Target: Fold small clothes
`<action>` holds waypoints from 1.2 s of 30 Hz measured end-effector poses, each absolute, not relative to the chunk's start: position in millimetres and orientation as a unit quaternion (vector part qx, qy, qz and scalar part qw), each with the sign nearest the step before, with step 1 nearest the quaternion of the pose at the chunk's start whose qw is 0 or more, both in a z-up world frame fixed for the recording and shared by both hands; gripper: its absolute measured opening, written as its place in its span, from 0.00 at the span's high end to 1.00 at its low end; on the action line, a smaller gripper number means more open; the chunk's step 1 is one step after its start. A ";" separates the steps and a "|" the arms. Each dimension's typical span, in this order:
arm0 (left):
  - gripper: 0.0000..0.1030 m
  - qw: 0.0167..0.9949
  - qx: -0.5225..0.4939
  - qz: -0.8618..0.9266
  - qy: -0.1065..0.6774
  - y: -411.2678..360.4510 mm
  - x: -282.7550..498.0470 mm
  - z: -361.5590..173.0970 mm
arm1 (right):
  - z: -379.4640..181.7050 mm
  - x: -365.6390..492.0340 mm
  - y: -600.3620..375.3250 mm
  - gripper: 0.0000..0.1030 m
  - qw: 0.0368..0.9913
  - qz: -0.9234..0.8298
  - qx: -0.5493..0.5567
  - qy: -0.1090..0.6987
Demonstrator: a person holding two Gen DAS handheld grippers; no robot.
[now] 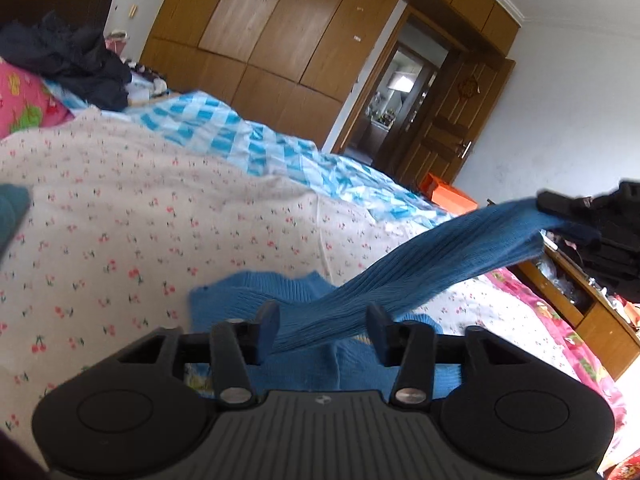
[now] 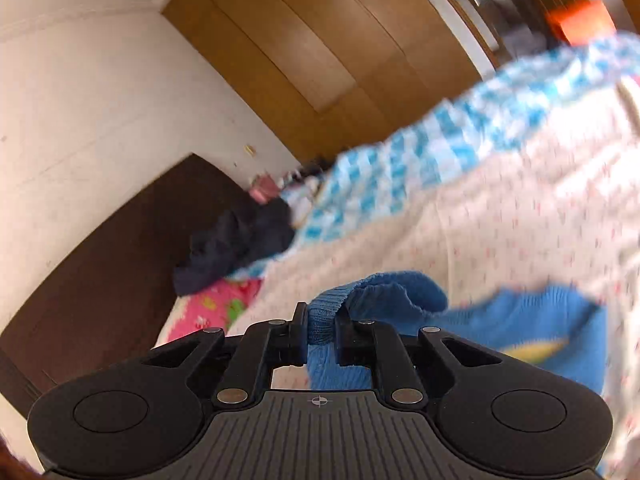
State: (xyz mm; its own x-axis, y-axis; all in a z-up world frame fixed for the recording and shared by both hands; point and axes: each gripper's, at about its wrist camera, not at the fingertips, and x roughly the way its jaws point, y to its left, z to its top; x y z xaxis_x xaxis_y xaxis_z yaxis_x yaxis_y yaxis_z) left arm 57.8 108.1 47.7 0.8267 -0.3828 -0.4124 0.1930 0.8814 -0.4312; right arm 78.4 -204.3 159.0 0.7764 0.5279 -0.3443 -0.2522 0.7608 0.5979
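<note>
A blue knit sweater (image 1: 224,300) lies on the bed's cherry-print sheet (image 1: 120,220), just ahead of my left gripper (image 1: 323,316). Its ribbed sleeve (image 1: 440,256) runs between the left fingers, which stand apart and do not pinch it. The sleeve stretches up to the right, where my right gripper (image 1: 554,208) holds its end. In the right wrist view, the right gripper (image 2: 322,320) is shut on the sleeve's cuff (image 2: 324,308), lifted above the bed. The sweater's body (image 2: 540,320) hangs blurred lower right, with a yellow patch showing.
A pile of dark clothes (image 1: 76,60) and a pink pillow (image 1: 24,104) sit at the bed's head. A blue-check sheet (image 1: 208,124) covers the far side. Beyond it are a wooden wardrobe (image 1: 280,28), an open door (image 1: 452,136) and an orange box (image 1: 448,194). A wooden cabinet (image 1: 580,300) stands on the right.
</note>
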 end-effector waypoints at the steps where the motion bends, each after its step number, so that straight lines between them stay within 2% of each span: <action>1: 0.40 0.939 -0.182 -0.149 0.252 105.6 61.8 44.7 | 156.0 76.8 -209.5 0.88 0.910 0.203 0.261 0.250; 3: 0.40 0.939 -0.158 -0.135 0.275 97.7 75.7 28.0 | 125.1 77.4 -231.0 0.88 0.903 0.166 0.274 0.285; 6: 0.42 0.917 -0.106 -0.097 0.373 85.2 97.9 -8.2 | 43.0 92.4 -247.1 0.87 0.887 0.076 0.252 0.379; 8: 0.41 0.915 -0.096 -0.097 0.380 84.1 95.3 -13.5 | -7.7 94.5 -258.3 0.87 0.860 0.032 0.257 0.439; 10: 0.41 0.920 -0.089 -0.095 0.370 82.3 91.6 -11.6 | -28.6 86.3 -265.8 0.87 0.852 0.031 0.289 0.435; 16: 0.41 0.922 -0.077 -0.095 0.368 75.2 86.2 -11.9 | -12.7 84.3 -270.9 0.87 0.866 0.038 0.293 0.404; 22: 0.41 0.922 -0.072 -0.094 0.369 73.9 86.8 -11.7 | -4.6 85.3 -274.1 0.80 0.872 0.034 0.286 0.396; 26: 0.40 0.920 -0.070 -0.096 0.373 73.3 88.1 -12.6 | -3.5 83.7 -278.7 0.65 0.867 0.047 0.292 0.402; 29: 0.40 0.920 -0.071 -0.099 0.373 73.6 87.2 -12.5 | 2.5 85.0 -280.4 0.62 0.871 0.046 0.290 0.393; 32: 0.40 0.919 -0.075 -0.100 0.373 74.5 87.7 -12.4 | 13.4 92.5 -277.8 0.62 0.889 0.036 0.262 0.375; 36: 0.40 0.919 -0.076 -0.100 0.373 75.1 88.0 -12.6 | 9.7 117.6 -256.3 0.62 0.900 0.035 0.166 0.401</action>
State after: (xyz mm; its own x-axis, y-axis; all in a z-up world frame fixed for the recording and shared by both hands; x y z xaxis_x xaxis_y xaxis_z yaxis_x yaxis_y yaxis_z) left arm 88.0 75.1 -12.6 0.7018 -0.2414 -0.6702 0.1279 0.9682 -0.2149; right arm 117.6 -256.3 9.7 0.6766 0.1960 -0.7098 0.0696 0.9426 0.3266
